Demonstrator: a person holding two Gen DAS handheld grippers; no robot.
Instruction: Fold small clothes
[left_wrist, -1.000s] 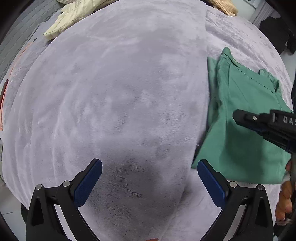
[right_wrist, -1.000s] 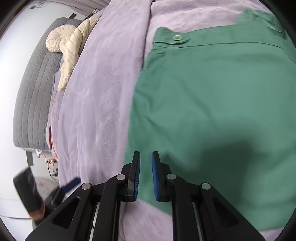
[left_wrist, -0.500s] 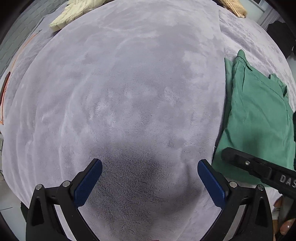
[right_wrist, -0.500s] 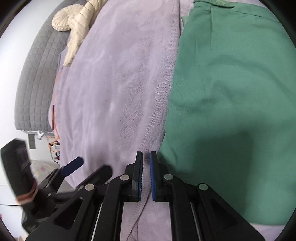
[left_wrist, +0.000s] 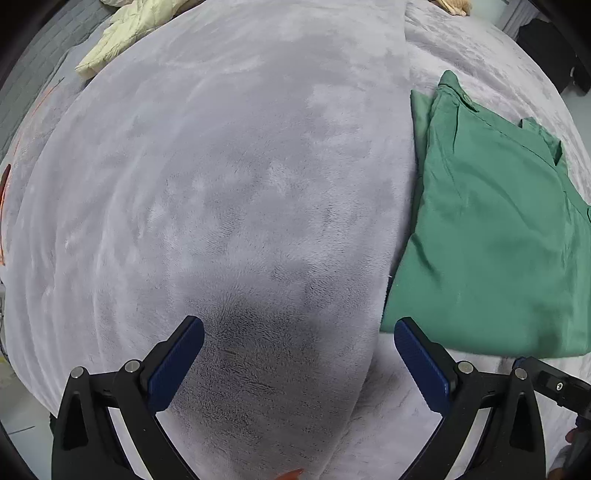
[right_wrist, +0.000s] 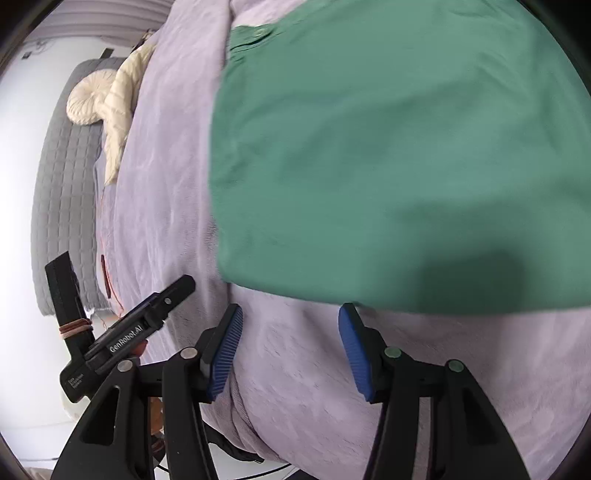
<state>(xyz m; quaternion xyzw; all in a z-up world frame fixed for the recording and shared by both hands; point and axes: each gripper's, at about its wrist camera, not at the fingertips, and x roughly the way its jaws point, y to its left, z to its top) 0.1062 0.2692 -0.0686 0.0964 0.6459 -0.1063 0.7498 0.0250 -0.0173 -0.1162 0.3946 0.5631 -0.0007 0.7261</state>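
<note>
Both tongs, left (left_wrist: 299, 354) and right (right_wrist: 290, 347), gape empty near the folded shorts (right_wrist: 388, 147) on the bed (left_wrist: 221, 184); pinch their near hem squarely, corners aligned.

**One brand name readable**

In the right wrist view, white lettering reading "GenRobot.AI" runs along the black body of the left gripper (right_wrist: 173, 291), which enters from the lower left above the blanket (right_wrist: 295, 369). Lower on the same black body, near its end, sits a smaller block of white print in a few short lines; it is too small to read

In the left wrist view, no text can be read: the part of the right gripper (left_wrist: 554, 384) at the lower right edge shows only a screw head and no lettering, and the green garment (left_wrist: 491, 236) carries no visible label or print
</note>
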